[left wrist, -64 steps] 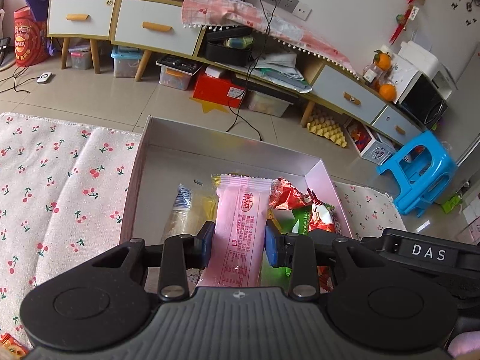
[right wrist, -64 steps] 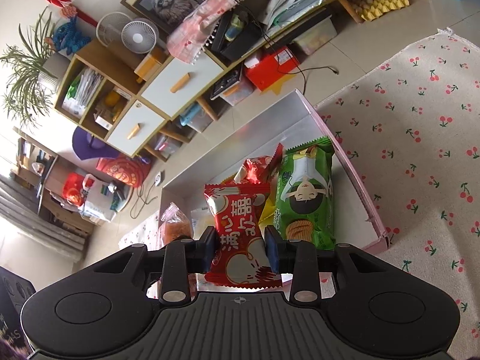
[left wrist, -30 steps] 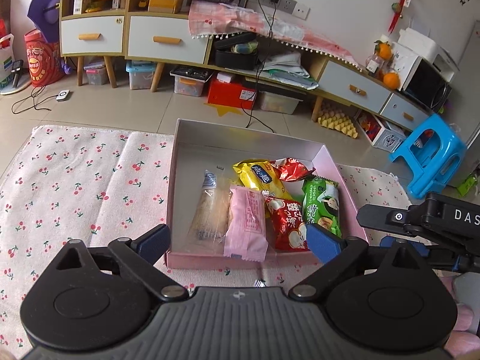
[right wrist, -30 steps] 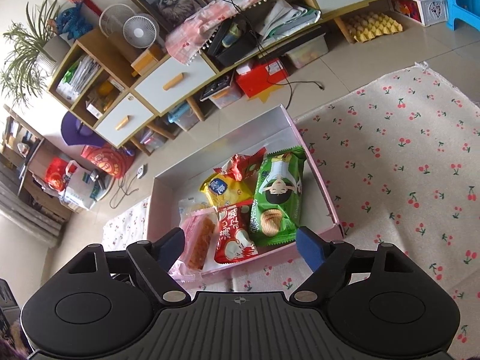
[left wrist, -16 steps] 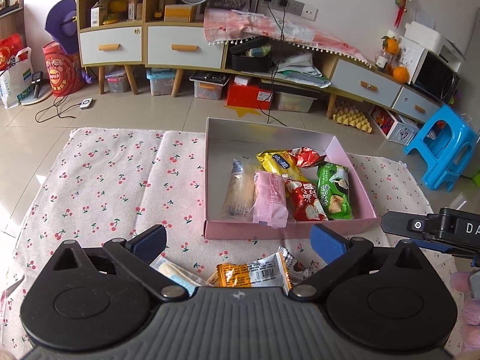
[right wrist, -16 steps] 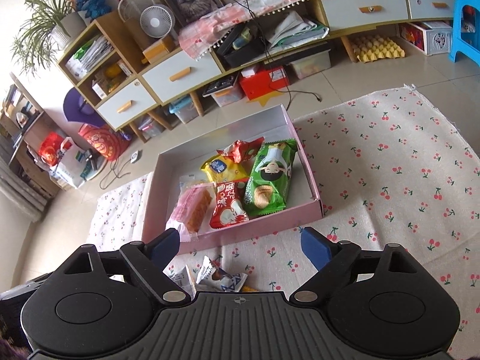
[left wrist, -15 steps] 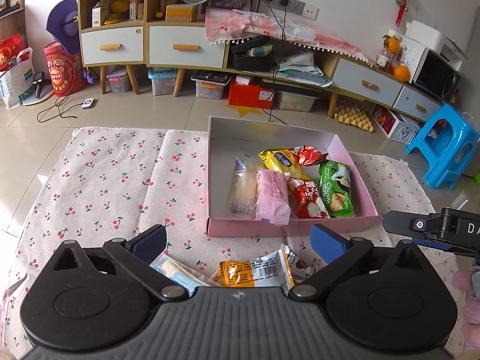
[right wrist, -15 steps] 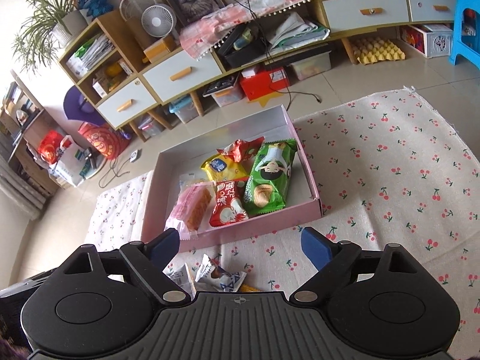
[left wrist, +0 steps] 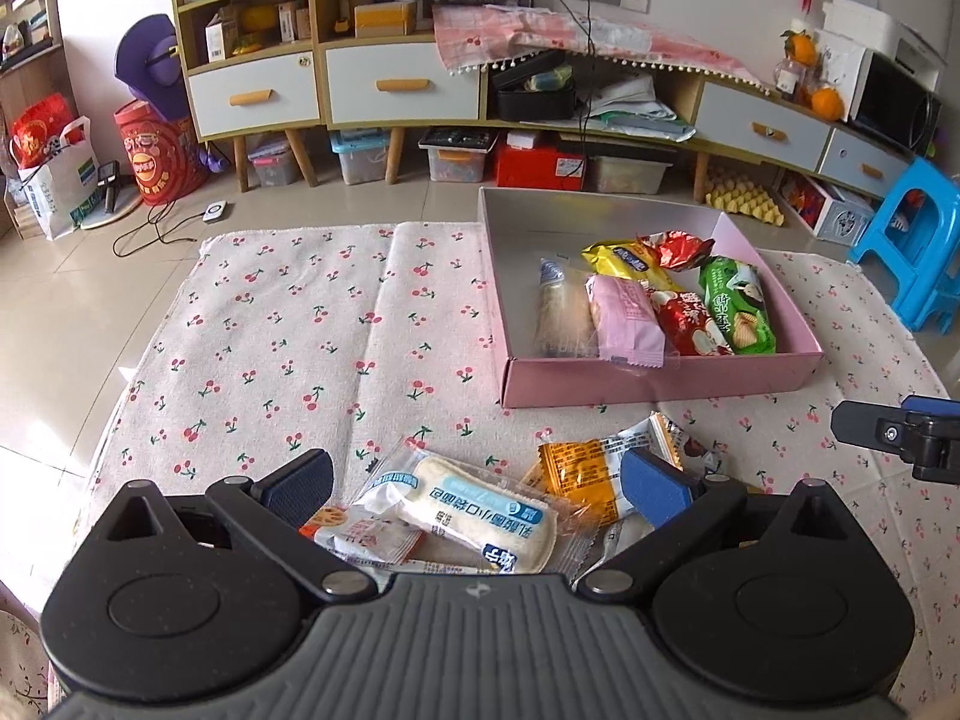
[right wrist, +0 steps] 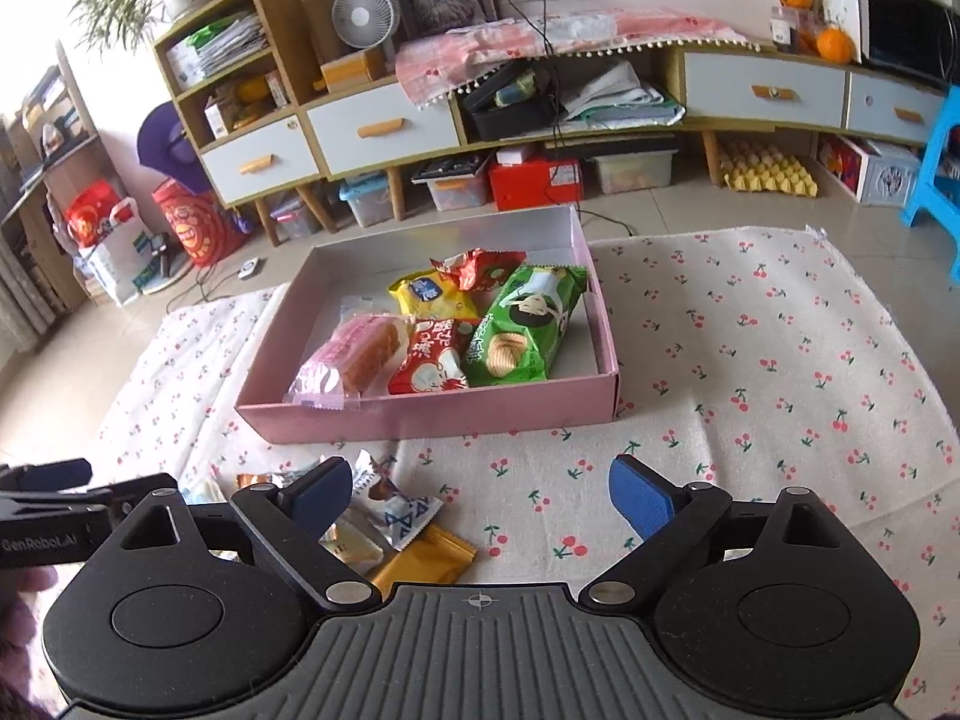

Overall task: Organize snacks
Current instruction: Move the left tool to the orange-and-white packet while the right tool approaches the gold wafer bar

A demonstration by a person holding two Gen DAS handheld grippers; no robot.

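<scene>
A pink box (left wrist: 660,373) on the cherry-print cloth holds several snacks: a pink pack (left wrist: 624,318), a red pack (left wrist: 690,321), a green chip bag (left wrist: 735,306), a yellow pack (left wrist: 624,257) and a clear-wrapped bar (left wrist: 555,312). The box also shows in the right wrist view (right wrist: 432,408). Loose snacks lie in front of the box: a white cake pack (left wrist: 474,510), an orange pack (left wrist: 582,474) and others. My left gripper (left wrist: 477,480) is open and empty above the loose pile. My right gripper (right wrist: 480,492) is open and empty, with loose snacks (right wrist: 390,510) at its left finger.
The cherry-print cloth (left wrist: 288,336) covers the floor around the box. A low cabinet (left wrist: 420,90) with drawers and bins stands behind. A blue stool (left wrist: 912,240) is at the far right. The right gripper's tip (left wrist: 888,432) shows in the left wrist view.
Both grippers released a snack into the box, opened, and pulled back and up. The loose snack pile in front of the box has come into view under them.
</scene>
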